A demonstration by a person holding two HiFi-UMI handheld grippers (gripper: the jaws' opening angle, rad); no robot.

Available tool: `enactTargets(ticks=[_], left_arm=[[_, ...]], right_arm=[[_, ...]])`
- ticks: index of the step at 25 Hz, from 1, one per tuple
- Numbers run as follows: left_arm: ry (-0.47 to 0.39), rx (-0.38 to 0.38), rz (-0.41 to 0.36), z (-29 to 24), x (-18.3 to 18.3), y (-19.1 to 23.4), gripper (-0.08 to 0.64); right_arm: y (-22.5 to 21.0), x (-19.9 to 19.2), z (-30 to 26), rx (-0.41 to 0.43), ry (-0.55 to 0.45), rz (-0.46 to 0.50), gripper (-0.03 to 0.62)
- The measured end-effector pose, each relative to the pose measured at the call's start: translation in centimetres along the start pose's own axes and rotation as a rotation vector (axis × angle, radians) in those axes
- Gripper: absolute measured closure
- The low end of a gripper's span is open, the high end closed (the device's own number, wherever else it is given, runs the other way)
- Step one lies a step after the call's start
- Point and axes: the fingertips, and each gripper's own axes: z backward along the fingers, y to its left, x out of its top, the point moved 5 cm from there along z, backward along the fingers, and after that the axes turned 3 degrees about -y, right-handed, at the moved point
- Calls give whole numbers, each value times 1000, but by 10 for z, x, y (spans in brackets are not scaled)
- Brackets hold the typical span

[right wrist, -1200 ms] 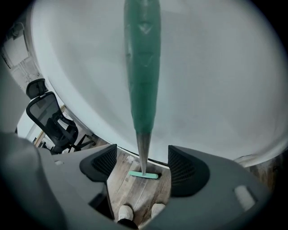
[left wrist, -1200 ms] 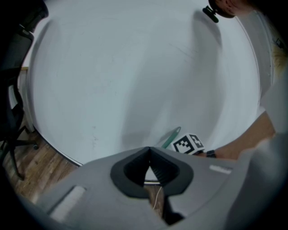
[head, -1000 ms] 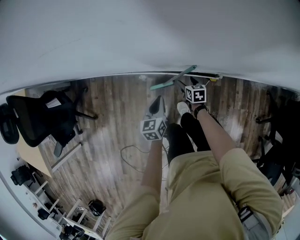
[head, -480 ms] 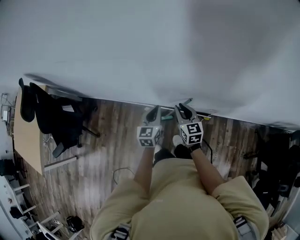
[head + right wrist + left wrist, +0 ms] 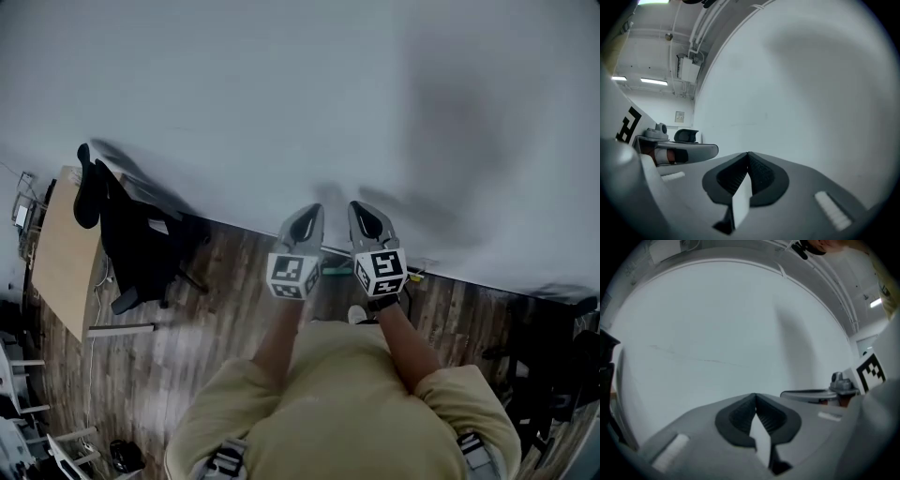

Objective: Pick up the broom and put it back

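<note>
- A plain white wall [image 5: 281, 94] fills the upper half of the head view, and both gripper views look straight at it.
- A dark plank floor [image 5: 187, 347] runs along the wall's foot below me.
- My yellow shirt [image 5: 347, 412] takes up the bottom of the head view, with both forearms reaching out from it.
- A light wooden desk [image 5: 64, 244] stands at the far left, and a black office chair [image 5: 136, 248] sits just beside it, near the wall.
- My left gripper [image 5: 310, 212] is held up and pointed at the wall. Its jaws are closed tip to tip with nothing between them.
- My right gripper [image 5: 367, 210] is just beside the left one, at the same height and pointed the same way. Its jaws are also pressed together and empty.
- The broom [image 5: 337, 271] lies on the floor at the wall's foot. Only a short teal piece of it shows in the gap between my two grippers, well below them, and neither gripper touches it.
</note>
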Motion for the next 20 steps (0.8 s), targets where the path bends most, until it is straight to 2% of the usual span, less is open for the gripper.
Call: enactTargets(ticks=[4,8,12,20], left_arm=[[-17,14,-12,9,20,1,560],[-38,46,36,19,31,9,560],[-42,74,-35,32,39,12,560],[9,103,36,44,12,26,560]], right_arm=[[14,18,-1,23,-34,3,588],[20,24,-3,37,-59,11,586],[26,34,0,47,-79,27,586],[37,44,-12,39,-136,45,586]])
